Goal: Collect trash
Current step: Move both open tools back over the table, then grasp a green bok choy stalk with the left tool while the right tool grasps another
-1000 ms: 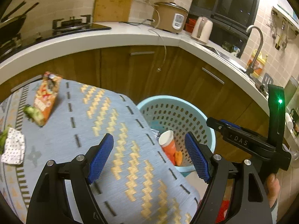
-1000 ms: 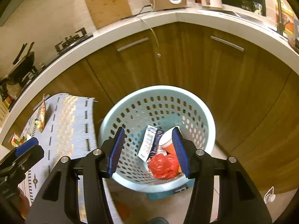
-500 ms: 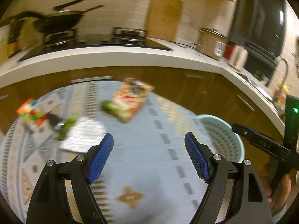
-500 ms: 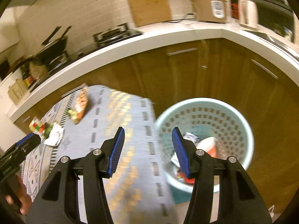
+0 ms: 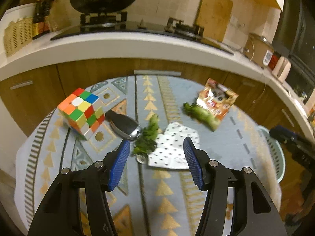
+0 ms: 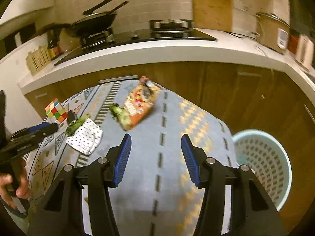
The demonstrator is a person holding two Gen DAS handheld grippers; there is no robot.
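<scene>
- Left gripper: jaws spread, nothing between them, hovering over the polka-dot wrapper on the patterned cloth.
- Wilted green scrap lies touching the wrapper's left edge; black-and-silver object just beside it, Rubik's cube further left.
- Orange snack bag toward the counter, a second green scrap against its near edge.
- Right gripper: jaws spread, empty, above bare cloth.
- Pale blue perforated basket to the right, beside the cloth-covered worktop.
</scene>
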